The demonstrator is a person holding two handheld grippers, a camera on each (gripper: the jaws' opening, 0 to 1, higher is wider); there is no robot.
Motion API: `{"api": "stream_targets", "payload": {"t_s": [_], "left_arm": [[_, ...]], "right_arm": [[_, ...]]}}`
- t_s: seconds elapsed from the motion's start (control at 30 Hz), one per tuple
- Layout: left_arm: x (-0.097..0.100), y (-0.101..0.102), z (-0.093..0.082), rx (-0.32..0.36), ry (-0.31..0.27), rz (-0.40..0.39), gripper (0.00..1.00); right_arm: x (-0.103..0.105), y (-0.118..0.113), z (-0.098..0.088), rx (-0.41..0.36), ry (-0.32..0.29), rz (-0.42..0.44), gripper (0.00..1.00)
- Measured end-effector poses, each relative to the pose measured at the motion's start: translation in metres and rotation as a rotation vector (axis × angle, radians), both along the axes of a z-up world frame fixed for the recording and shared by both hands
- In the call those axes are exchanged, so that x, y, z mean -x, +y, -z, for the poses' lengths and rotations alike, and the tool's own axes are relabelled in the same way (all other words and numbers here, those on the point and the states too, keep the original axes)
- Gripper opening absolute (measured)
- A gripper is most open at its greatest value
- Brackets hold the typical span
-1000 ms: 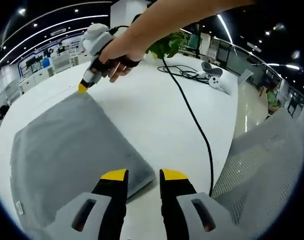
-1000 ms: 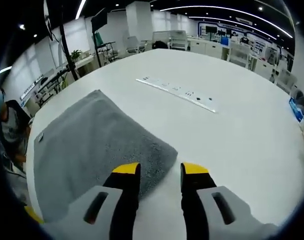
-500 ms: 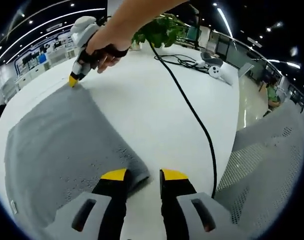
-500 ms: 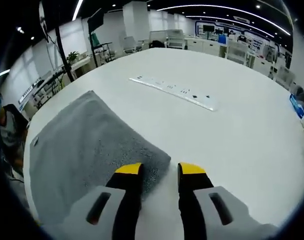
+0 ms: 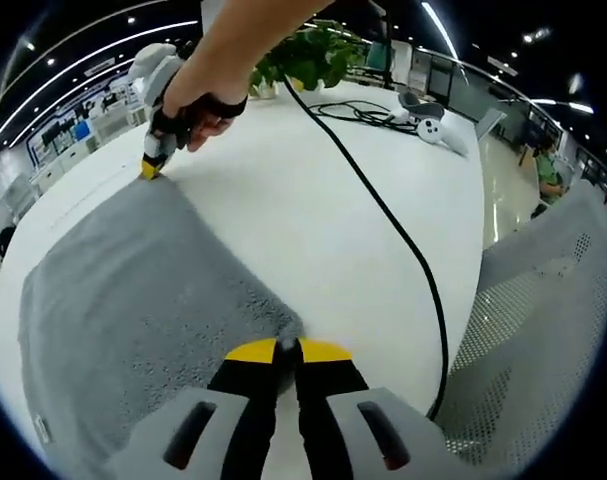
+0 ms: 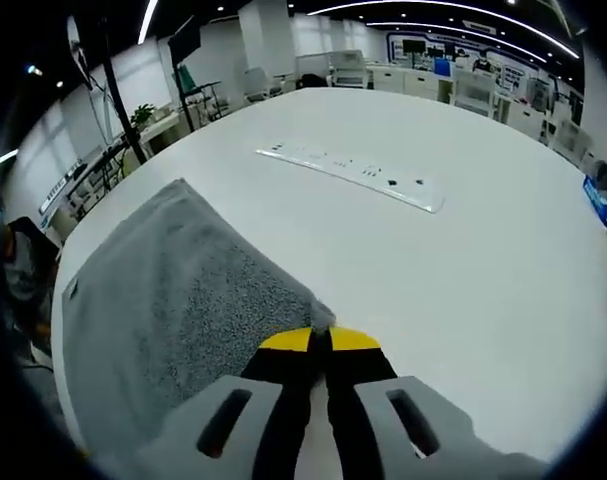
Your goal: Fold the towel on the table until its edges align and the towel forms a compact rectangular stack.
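A grey towel (image 5: pixel 133 310) lies flat on the white table (image 5: pixel 313 220). In the left gripper view, my left gripper (image 5: pixel 288 346) is shut on the towel's near corner. At the towel's far corner, a hand holds my right gripper (image 5: pixel 149 168) with its yellow tips down on the cloth. In the right gripper view, the towel (image 6: pixel 173 300) spreads to the left, and my right gripper (image 6: pixel 321 336) is shut on the corner nearest to it. A small tag shows at the towel's edge (image 6: pixel 70 290).
A black cable (image 5: pixel 403 240) runs across the table toward a white controller (image 5: pixel 429 101) and a potted plant (image 5: pixel 313 60). A grey mesh chair (image 5: pixel 543 310) stands at the right. A white power strip (image 6: pixel 353 170) lies beyond the towel. A person (image 6: pixel 13 270) sits at the left edge.
Both grippers have gone from open to shut, each pinching a towel corner. Both cameras have moved slightly closer to the cloth.
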State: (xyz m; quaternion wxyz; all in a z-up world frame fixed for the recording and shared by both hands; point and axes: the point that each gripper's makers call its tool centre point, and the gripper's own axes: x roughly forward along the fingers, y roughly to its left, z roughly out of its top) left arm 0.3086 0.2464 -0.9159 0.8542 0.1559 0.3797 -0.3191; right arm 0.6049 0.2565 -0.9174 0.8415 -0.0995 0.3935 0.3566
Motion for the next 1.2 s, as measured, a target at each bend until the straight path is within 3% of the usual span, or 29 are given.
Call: {"api": "stream_targets", "payload": {"t_s": [0.17,0.37,0.77,0.93,1.2], "left_arm": [[0.003,-0.011,-0.002,0.056,0.042,-0.023,0.02],[0.010,-0.036,-0.011,0.132,0.051,-0.020,0.02],[0.004,-0.090,-0.047,0.264,0.019,-0.003,0.02],[0.001,-0.101,-0.060,0.302,-0.002,0.004,0.02],[0.002,-0.102,-0.081,0.355,-0.022,0.011,0.02]], "right_arm": [[0.001,-0.014,-0.002,0.032,-0.021,-0.019,0.00],[0.002,-0.031,-0.010,0.068,-0.041,-0.033,0.00],[0.000,-0.076,-0.041,0.102,-0.071,0.023,0.00],[0.000,-0.091,-0.054,0.100,-0.082,0.054,0.00],[0.004,-0.104,-0.079,0.074,-0.091,0.117,0.00]]}}
